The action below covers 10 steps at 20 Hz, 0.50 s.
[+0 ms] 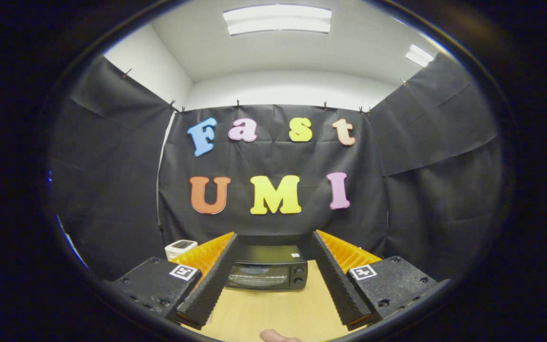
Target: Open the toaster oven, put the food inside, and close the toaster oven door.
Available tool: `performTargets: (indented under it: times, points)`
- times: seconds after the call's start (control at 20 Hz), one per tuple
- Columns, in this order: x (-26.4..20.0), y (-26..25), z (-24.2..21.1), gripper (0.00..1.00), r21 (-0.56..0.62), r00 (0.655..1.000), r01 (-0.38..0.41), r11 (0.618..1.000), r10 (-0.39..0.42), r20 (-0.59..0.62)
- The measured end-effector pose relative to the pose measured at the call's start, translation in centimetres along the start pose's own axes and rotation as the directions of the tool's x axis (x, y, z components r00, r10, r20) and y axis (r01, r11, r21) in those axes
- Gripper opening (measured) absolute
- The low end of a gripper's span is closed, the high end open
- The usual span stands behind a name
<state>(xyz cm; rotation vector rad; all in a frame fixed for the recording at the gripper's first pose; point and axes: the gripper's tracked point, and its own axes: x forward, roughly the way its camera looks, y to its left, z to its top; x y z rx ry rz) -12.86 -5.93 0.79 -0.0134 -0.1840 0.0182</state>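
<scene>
The tongs (273, 247) were wide apart and held nothing. The black toaster oven (267, 268) sat on the wooden worktop (273, 313) just ahead, between the fingers (209, 280), with its door shut. A small white box (181, 247) stood left of it.

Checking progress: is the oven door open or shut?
Shut. The oven door's glass sits flush and upright against its front, beside the knobs. It stands beyond the open, empty tongs.
</scene>
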Motion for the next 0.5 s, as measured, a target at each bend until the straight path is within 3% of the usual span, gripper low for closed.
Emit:
performTargets:
  times: [0.5]
  points:
    - [0.5,1.1,-1.8,1.00,-0.038,1.000,-0.017,0.999,0.016,-0.022]
